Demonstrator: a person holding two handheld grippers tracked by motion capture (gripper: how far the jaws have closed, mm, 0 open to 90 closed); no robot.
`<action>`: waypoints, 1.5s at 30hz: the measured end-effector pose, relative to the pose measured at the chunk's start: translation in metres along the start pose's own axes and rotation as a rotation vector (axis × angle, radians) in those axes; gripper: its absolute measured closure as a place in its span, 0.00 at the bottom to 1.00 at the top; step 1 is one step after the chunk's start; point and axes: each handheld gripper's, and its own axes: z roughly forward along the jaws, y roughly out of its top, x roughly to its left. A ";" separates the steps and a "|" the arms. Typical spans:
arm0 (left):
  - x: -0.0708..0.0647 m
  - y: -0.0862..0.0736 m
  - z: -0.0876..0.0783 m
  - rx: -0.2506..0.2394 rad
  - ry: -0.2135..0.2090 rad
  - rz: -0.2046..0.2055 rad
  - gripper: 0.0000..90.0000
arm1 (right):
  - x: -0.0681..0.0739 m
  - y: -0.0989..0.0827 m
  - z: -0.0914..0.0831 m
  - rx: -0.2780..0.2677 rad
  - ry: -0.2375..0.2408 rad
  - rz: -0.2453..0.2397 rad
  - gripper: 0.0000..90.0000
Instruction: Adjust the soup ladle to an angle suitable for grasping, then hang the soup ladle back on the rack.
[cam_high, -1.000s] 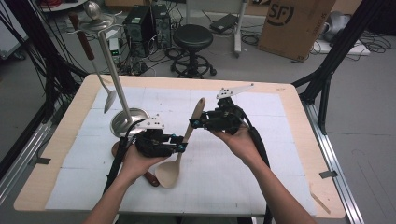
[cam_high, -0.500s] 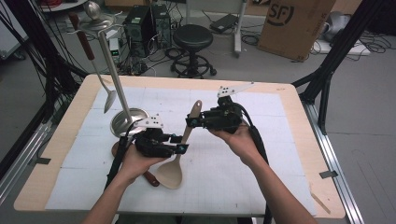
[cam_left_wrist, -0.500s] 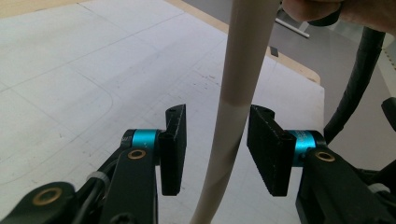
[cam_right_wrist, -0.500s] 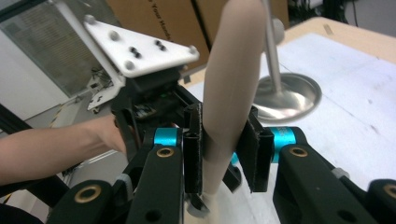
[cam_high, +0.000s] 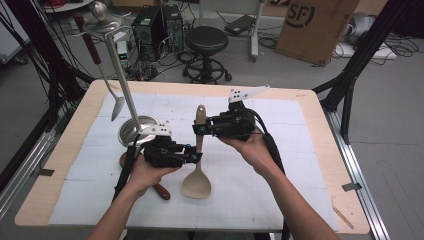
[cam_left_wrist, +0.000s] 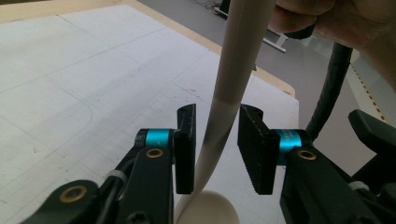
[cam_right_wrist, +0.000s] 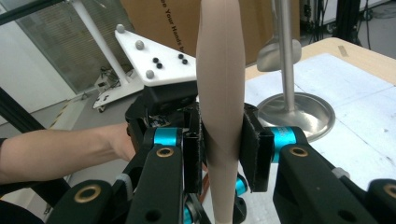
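Right gripper (cam_right_wrist: 219, 149) clamps wooden spoon (cam_high: 198, 165); rack (cam_high: 120, 75) holds ladle (cam_high: 116, 105).

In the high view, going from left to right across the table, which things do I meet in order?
Hanging ladle → stand base → left gripper → wooden spoon → right gripper.

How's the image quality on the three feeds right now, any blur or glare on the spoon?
High view: even light, slightly soft, wooden spoon readable, mild shine on the metal stand base. Left gripper view: the handle top and the hand are blurred, fingers sharp. Right gripper view: handle sharp, background soft.
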 end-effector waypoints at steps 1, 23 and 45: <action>0.000 0.000 0.000 0.001 0.003 0.002 0.74 | 0.000 0.000 0.001 -0.002 0.005 0.002 0.81; 0.001 0.005 -0.021 -0.045 0.102 0.040 0.87 | -0.006 -0.013 -0.017 -0.026 -0.092 -0.030 0.47; 0.020 0.019 -0.074 -0.108 0.207 0.027 0.87 | -0.025 -0.079 -0.057 0.045 -0.296 0.027 0.22</action>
